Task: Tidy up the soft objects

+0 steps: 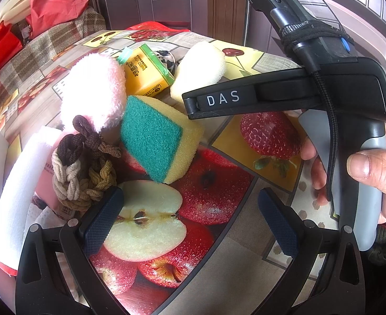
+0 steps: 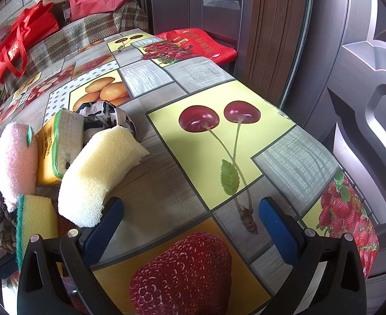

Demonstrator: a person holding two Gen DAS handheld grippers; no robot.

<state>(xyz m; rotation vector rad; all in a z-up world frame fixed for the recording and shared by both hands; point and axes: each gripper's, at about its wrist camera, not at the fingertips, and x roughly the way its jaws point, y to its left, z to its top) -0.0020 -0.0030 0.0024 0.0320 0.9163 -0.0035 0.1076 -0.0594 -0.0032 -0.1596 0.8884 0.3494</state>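
The bench (image 2: 277,157) holds a soft pile. The foam (image 2: 98,173) lies beside the sponge (image 1: 156,139). Both grippers, left (image 1: 190,220) and right (image 2: 190,223), gape wide, grasping nothing. A careless push near the sponge could tip the pile.

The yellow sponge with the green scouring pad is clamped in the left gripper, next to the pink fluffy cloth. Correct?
Not clamped. The left wrist view shows the left gripper open and empty, with the yellow sponge with the green scouring pad lying on the table ahead of it. It is next to the pink fluffy cloth.
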